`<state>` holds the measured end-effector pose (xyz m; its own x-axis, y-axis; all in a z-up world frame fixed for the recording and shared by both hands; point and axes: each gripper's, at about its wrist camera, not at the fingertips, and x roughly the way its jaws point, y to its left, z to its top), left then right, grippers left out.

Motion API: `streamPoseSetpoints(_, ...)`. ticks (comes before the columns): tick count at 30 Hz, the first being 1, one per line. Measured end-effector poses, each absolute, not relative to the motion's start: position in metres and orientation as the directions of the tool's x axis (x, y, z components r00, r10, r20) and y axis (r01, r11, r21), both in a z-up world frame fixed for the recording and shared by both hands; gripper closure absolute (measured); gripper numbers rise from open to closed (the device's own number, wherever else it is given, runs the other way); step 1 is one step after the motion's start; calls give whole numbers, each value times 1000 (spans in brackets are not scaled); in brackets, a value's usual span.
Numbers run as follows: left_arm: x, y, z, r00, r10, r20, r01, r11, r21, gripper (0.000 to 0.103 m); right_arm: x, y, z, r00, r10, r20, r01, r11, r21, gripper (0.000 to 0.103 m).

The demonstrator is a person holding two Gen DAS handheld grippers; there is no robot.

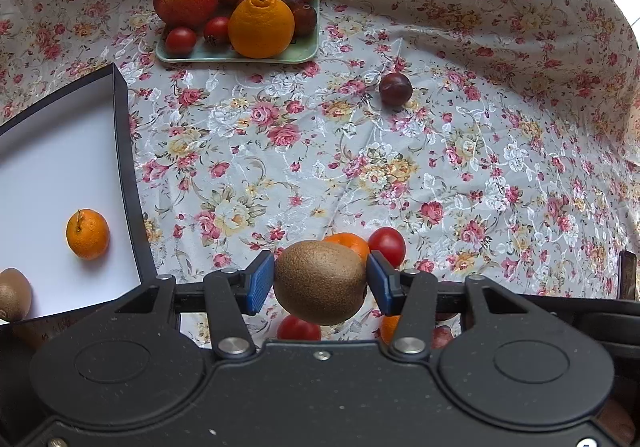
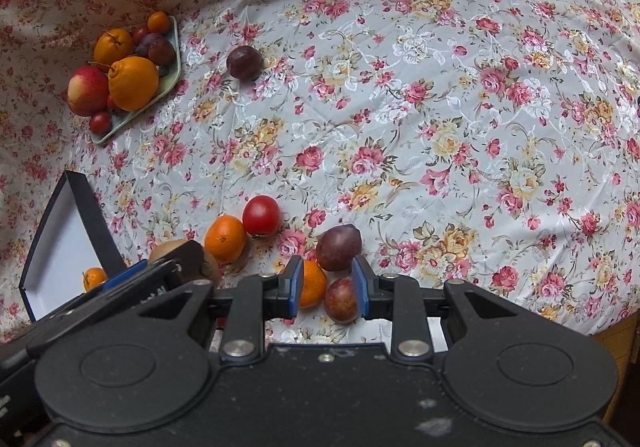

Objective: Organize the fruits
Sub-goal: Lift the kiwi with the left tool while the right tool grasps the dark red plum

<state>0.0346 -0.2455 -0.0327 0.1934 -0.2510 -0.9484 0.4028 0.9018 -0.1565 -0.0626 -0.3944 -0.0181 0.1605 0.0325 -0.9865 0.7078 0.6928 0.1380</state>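
kiwi clamped in left gripper jaws, lifted above the tabletop just right of the black box, likely headed in beside the mandarin. right gripper jaws apart, straddling a plum right of the box.

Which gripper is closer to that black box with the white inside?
Left. The left gripper, clamped on a kiwi, hangs just beside the box. The right gripper is farther off, over loose fruit.

Brown fuzzy kiwi clamped between blue pads, lifted off cloth. 1 mandarin sits in white-lined box. Plum lies alone mid-cloth.
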Motion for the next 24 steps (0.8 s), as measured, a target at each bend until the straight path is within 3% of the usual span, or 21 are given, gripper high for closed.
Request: streamPoseSetpoints(24, 54, -203, -17, 231, -263, -937, 355, 919, -170, 47, -27, -397, -89, -26, 11, -1000, 751, 660, -12, 71)
